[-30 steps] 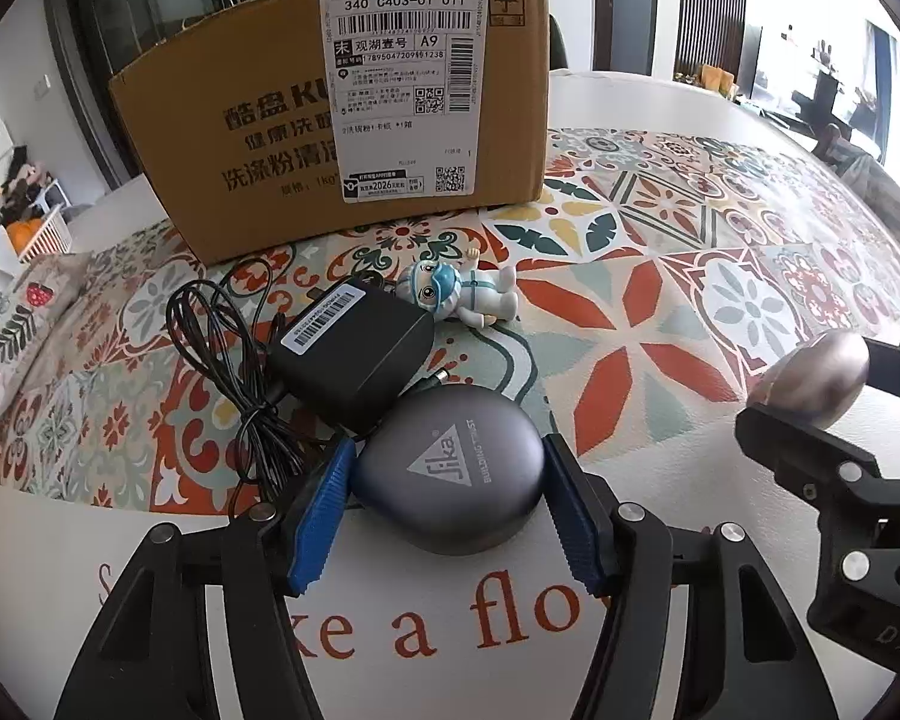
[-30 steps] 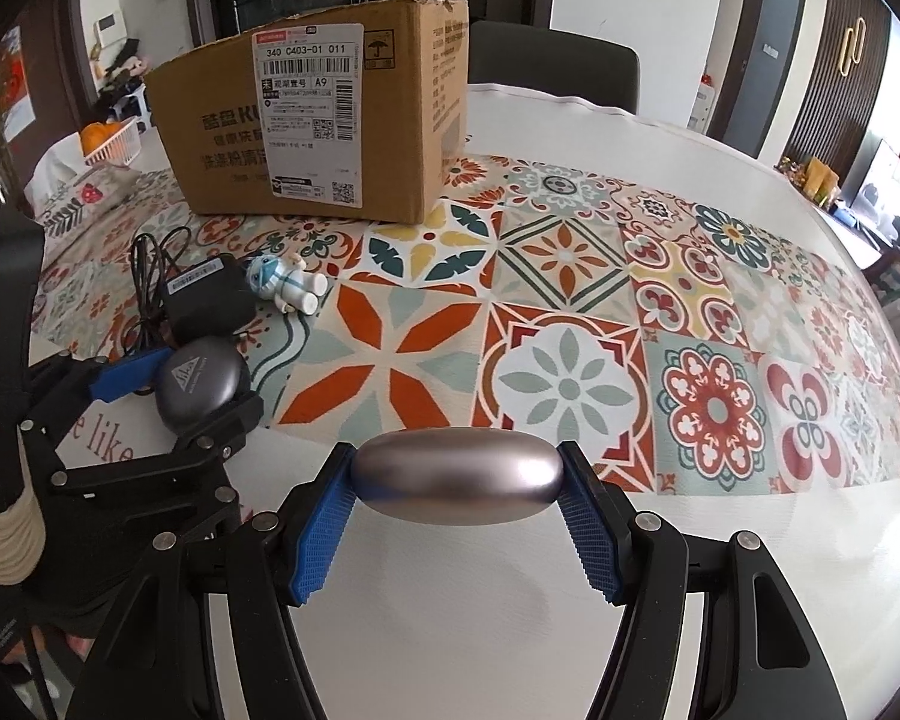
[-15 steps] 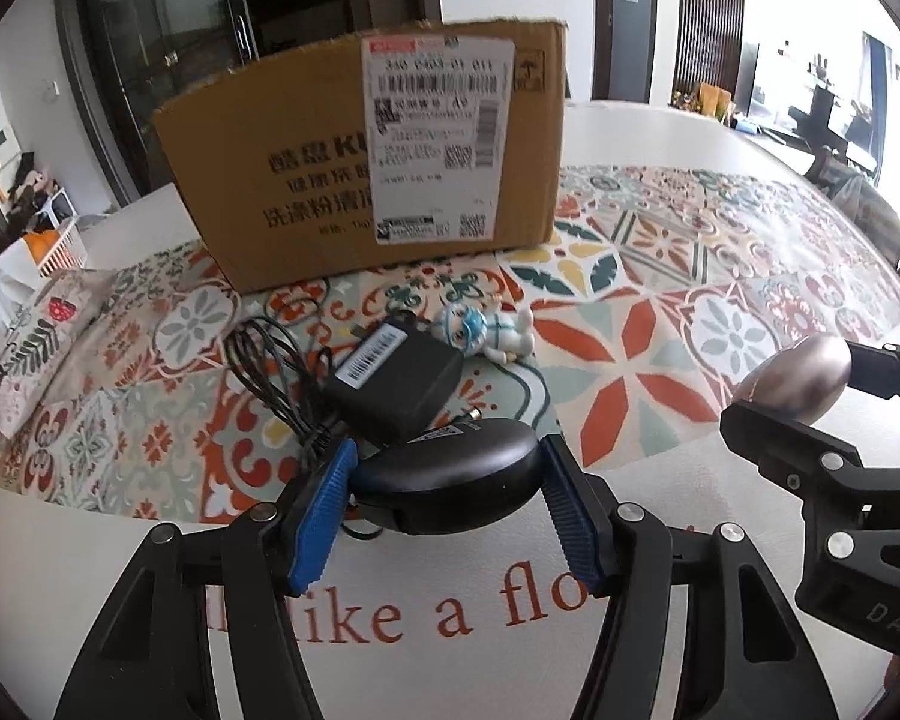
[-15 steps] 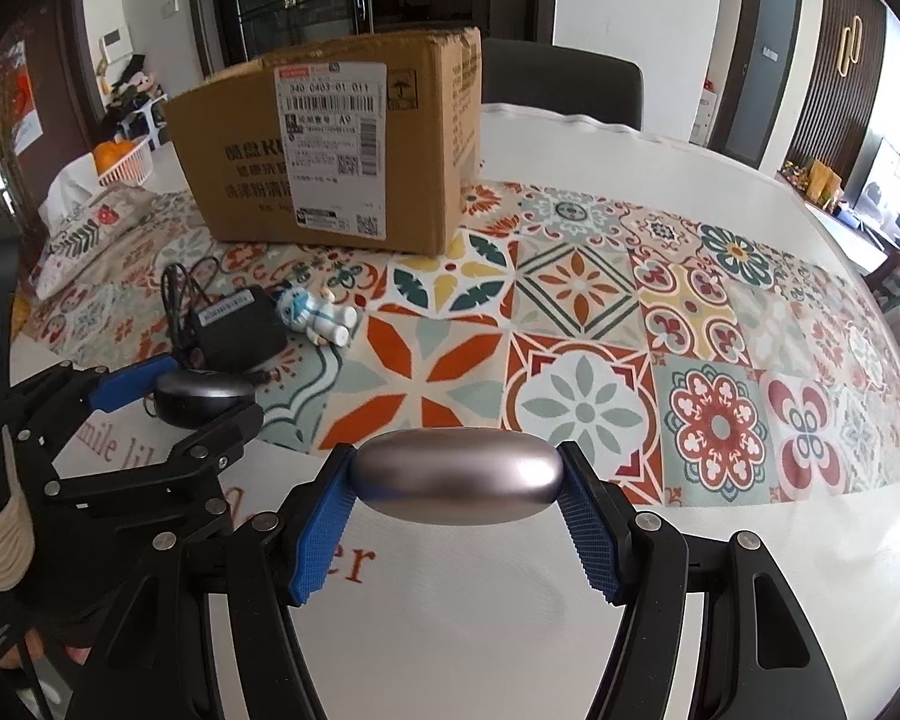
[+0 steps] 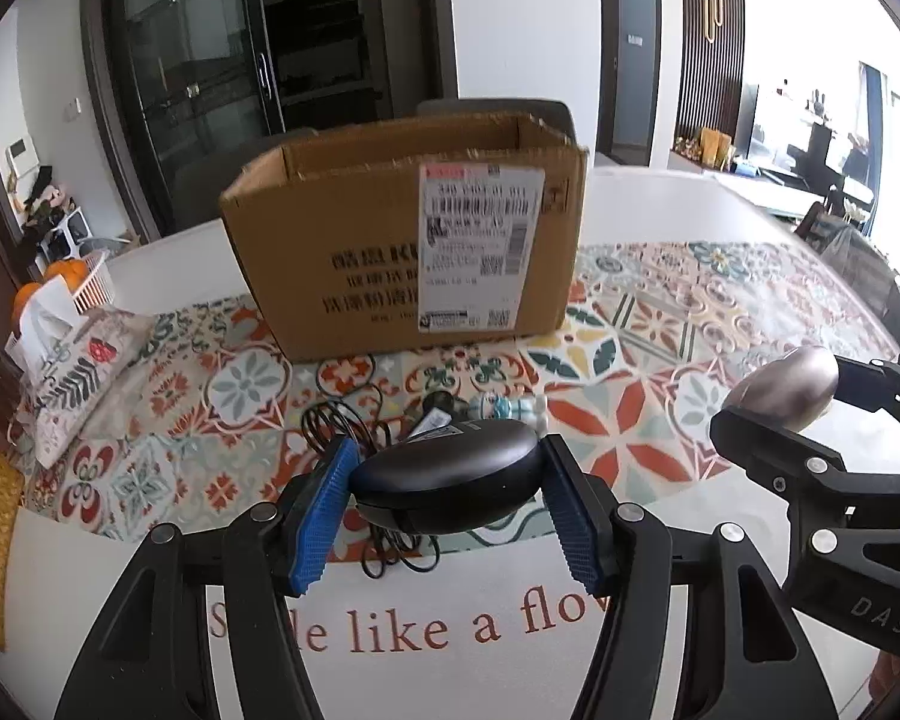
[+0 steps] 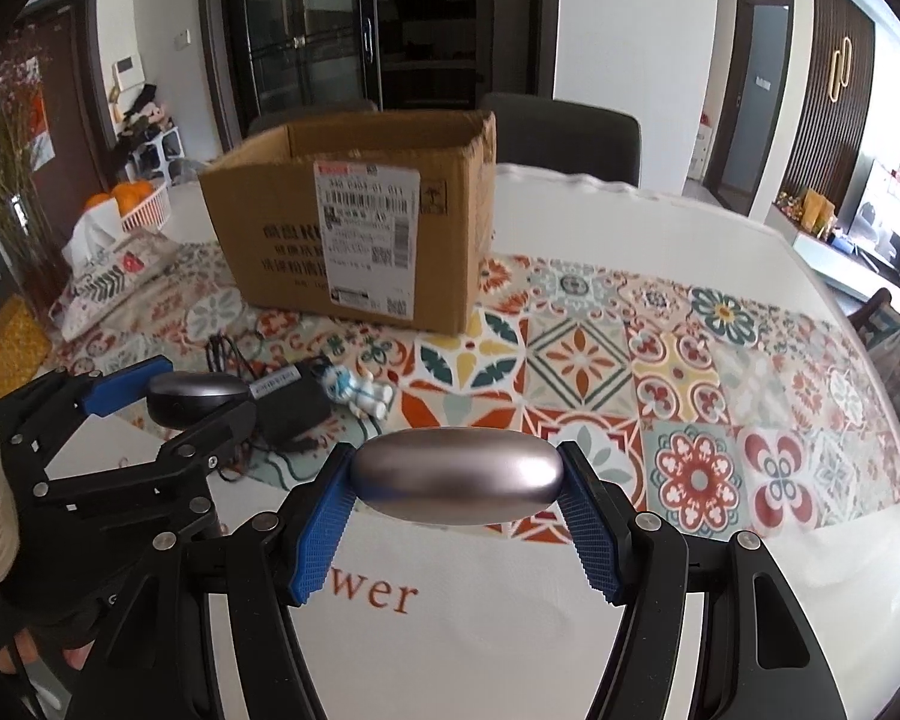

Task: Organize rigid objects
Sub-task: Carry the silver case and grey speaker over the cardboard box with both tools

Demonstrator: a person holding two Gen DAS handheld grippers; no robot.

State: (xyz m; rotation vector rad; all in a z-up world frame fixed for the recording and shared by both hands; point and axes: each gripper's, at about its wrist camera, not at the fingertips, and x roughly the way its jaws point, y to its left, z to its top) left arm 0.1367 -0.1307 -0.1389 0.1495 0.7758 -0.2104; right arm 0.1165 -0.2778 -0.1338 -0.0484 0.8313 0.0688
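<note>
Your left gripper (image 5: 447,501) has its jaws about half closed on a dark rounded case (image 5: 447,489), the blue pads (image 5: 324,516) pressing its two ends, and the case hangs clear above the bench (image 5: 510,660). Your right gripper (image 6: 457,507) is set the same way, its jaws clamped on the ends of a silvery oval case (image 6: 457,475), also off the bench surface. From the left camera, the right gripper and its silvery case sit off to the right, well apart from the dark case. Beneath and just beyond the dark case lie a black power adapter (image 6: 291,405) with its coiled cable (image 5: 342,420) and, just beside it, a small white and blue figurine (image 6: 357,393), all on the patterned cloth (image 6: 630,372). Farther back on the cloth stands an open cardboard box (image 5: 402,252) with a shipping label facing you. At the far left edge sit a fabric pouch (image 5: 81,372) and a white basket of oranges (image 5: 87,288).
</note>
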